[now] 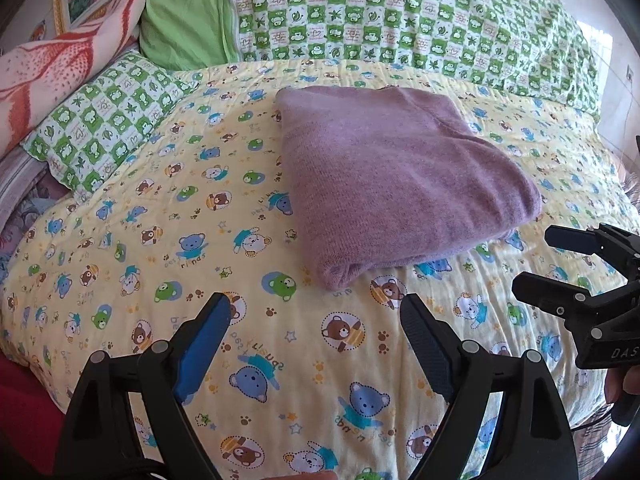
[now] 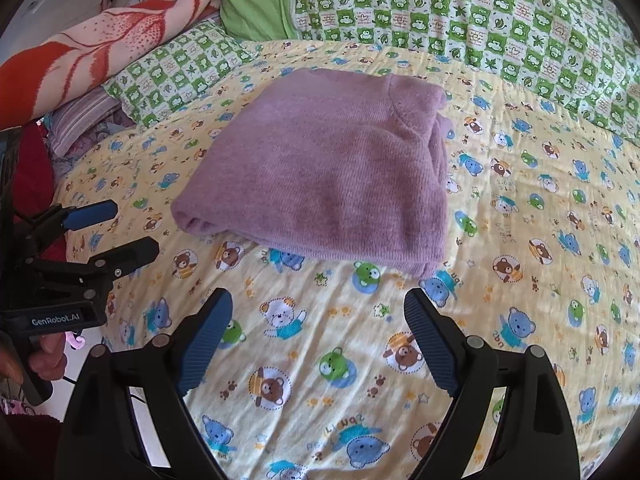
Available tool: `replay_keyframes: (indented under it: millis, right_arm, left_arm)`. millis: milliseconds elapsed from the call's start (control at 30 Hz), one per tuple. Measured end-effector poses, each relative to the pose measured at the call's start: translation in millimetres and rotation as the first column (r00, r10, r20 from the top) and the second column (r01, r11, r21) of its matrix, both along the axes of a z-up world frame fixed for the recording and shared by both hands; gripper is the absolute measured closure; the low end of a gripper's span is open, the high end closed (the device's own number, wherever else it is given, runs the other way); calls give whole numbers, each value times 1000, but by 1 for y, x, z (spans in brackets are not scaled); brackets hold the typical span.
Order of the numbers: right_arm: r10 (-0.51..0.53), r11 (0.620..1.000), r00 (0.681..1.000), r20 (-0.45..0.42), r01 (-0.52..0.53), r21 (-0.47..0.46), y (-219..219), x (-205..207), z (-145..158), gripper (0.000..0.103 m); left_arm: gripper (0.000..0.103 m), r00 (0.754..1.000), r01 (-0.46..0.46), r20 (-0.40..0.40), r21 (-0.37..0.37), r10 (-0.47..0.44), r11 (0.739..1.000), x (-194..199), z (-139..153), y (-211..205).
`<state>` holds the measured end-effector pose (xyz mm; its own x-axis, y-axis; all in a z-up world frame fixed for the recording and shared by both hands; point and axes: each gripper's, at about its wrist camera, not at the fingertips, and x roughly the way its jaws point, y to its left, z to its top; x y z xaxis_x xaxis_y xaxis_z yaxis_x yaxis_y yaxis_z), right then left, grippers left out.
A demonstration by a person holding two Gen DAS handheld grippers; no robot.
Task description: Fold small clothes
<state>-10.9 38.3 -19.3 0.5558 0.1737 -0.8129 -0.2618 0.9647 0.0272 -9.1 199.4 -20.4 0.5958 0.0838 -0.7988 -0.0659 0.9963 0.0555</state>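
A purple knit garment [image 1: 392,176] lies folded into a thick rectangle on the yellow bear-print bedsheet [image 1: 168,240]. It also shows in the right wrist view [image 2: 328,176]. My left gripper [image 1: 316,308] is open and empty, just short of the garment's near folded edge. My right gripper [image 2: 318,304] is open and empty, also a little short of the garment. Each gripper shows in the other's view: the right gripper [image 1: 532,258] at the right edge, the left gripper [image 2: 136,228] at the left edge, both open.
Green-and-white checked pillows [image 1: 400,12] and a plain green pillow [image 1: 184,12] line the back of the bed. A red-and-cream floral blanket [image 2: 100,44] and folded fabrics are stacked at the left. The bed's edge drops off at the near left [image 2: 80,356].
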Motion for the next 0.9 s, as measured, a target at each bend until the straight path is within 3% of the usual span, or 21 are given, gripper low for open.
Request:
replay_keyframes:
  millis: [900]
  right_arm:
    - [-20,1000,999,28,19,12,4,21,-5,15]
  left_arm:
    - [15,998,-59,-4,-39,59,997,18,-3,2]
